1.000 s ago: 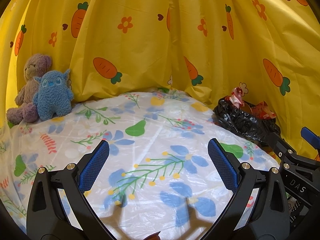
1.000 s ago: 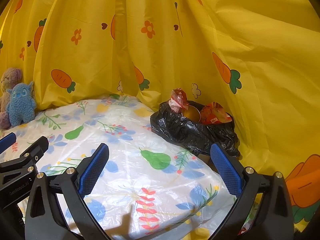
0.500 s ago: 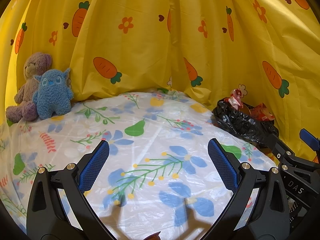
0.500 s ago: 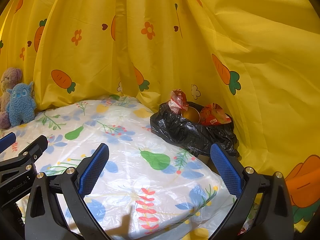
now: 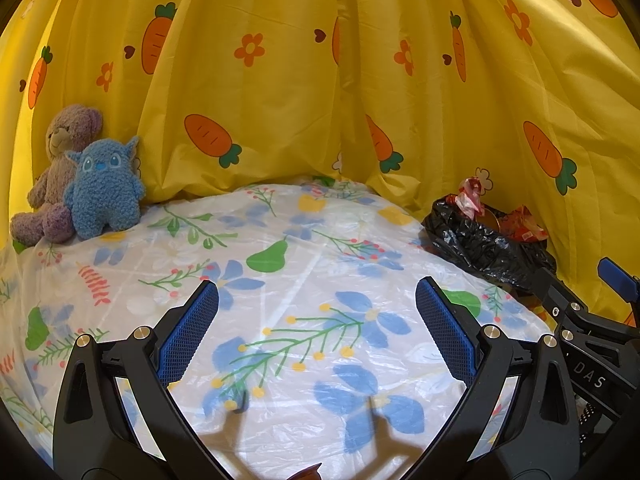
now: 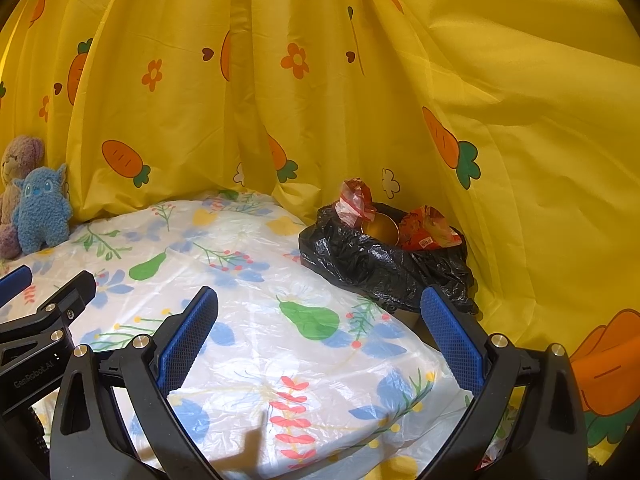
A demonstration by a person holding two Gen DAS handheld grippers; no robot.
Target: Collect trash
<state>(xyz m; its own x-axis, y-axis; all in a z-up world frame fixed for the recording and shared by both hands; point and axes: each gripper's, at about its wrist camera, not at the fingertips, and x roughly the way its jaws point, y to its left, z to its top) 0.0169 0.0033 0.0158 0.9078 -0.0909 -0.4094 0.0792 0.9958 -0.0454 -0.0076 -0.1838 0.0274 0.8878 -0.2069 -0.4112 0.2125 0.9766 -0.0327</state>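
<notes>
Right wrist view: black trash bag (image 6: 384, 264) at my one o'clock on the bench (image 6: 248, 304), wrappers (image 6: 428, 228) and a gold can (image 6: 382, 228) inside. My right gripper (image 6: 318, 320) and left gripper (image 5: 316, 316) both hover with fingers spread, pinching nothing. Plush toys (image 5: 80, 184) sit at ten o'clock.

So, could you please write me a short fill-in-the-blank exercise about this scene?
1. The trash sits in a ____ bag.
2. The blue plush leans against a ____ teddy.
3. The curtain is printed with flowers, hearts and ____.
4. Both the left gripper and the right gripper are ____.

Missing words: black; purple; carrots; open
</notes>
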